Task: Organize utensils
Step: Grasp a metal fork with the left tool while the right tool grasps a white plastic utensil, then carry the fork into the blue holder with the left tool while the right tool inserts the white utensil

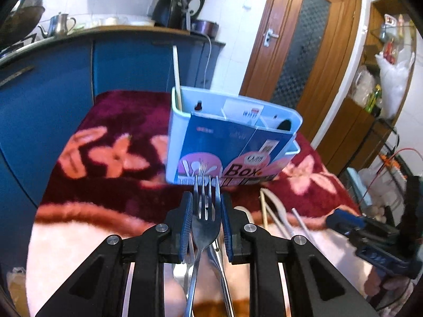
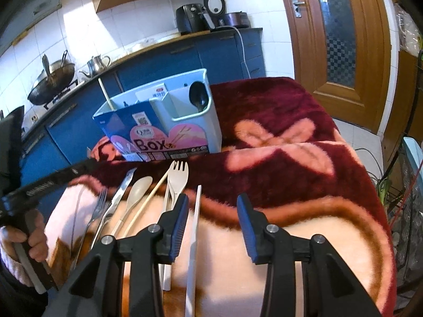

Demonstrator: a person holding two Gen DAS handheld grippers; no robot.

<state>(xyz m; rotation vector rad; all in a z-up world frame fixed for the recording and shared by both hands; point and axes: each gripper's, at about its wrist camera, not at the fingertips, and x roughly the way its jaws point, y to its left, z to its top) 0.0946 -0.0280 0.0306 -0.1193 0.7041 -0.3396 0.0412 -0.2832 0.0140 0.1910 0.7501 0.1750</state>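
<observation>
Seen from the left wrist, the left gripper [image 1: 204,208] has its blue pads closed narrowly on a metal fork [image 1: 205,219], tines pointing up and away toward the utensil box [image 1: 227,142]. The fork's handle runs back between the black arms toward the camera. The box stands upright on a dark red flowered blanket [image 1: 111,137], just beyond the fork's tines; a pale chopstick [image 1: 176,76] leans in its left compartment and a dark spoon [image 1: 284,125] shows in the right one. Beyond the gripper on the right, pale plastic utensils [image 1: 275,211] lie on the blanket, and the right gripper [image 1: 343,218] shows at the far right edge, blurred.

From the right wrist, the right gripper [image 2: 212,206] hangs with its jaws moderately wide and nothing between them, above the blanket [image 2: 290,111]. A white flat stick [image 2: 195,227] lies just beside its left pad. To the left lie a plastic fork [image 2: 177,178], a chopstick [image 2: 150,200], a beige spoon [image 2: 138,189], a metal knife [image 2: 121,192] and a second metal fork [image 2: 99,204], side by side. The box [image 2: 169,121] stands behind them. A hand [image 2: 33,233] at the left edge grips the other tool's handle.
</observation>
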